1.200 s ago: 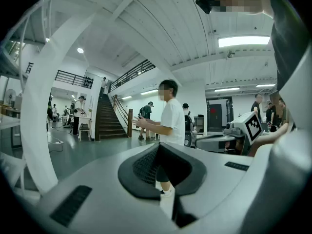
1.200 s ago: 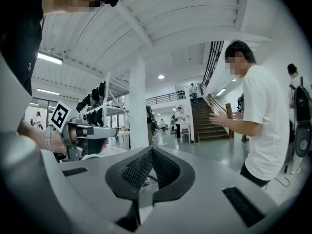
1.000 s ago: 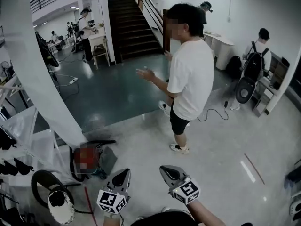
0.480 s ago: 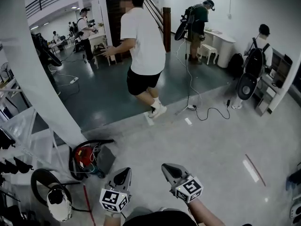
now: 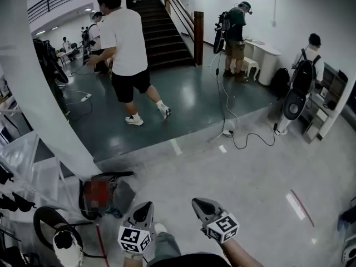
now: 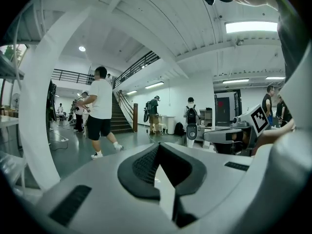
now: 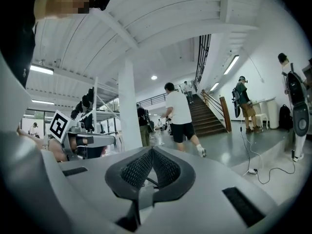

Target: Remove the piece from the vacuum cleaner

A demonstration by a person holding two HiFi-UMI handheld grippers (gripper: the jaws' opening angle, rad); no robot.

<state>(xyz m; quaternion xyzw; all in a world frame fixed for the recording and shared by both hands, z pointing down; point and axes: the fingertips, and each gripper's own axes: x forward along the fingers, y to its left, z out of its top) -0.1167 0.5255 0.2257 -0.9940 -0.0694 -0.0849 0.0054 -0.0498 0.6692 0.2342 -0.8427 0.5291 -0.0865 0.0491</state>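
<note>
While both hang empty with jaws clenched, the left gripper (image 5: 143, 211) and right gripper (image 5: 201, 206) sit nearest, side by side. Farther left, the vacuum cleaner (image 5: 100, 193) lies by a white pillar (image 5: 39, 93); far off, a person (image 5: 125, 43) strides before the stairs (image 5: 161, 32).

A: Low in frame?
B: L gripper (image 5: 145, 206) & R gripper (image 5: 198, 203) side by side, tips pinched together, nothing in either. Red vacuum cleaner (image 5: 99, 192) on floor just left, by white pillar (image 5: 39, 88).
A: Ppl?
B: White-tee person (image 5: 125, 38) mid-stride near stairs (image 5: 161, 35); backpack person (image 5: 303, 74) at right wall.
</note>
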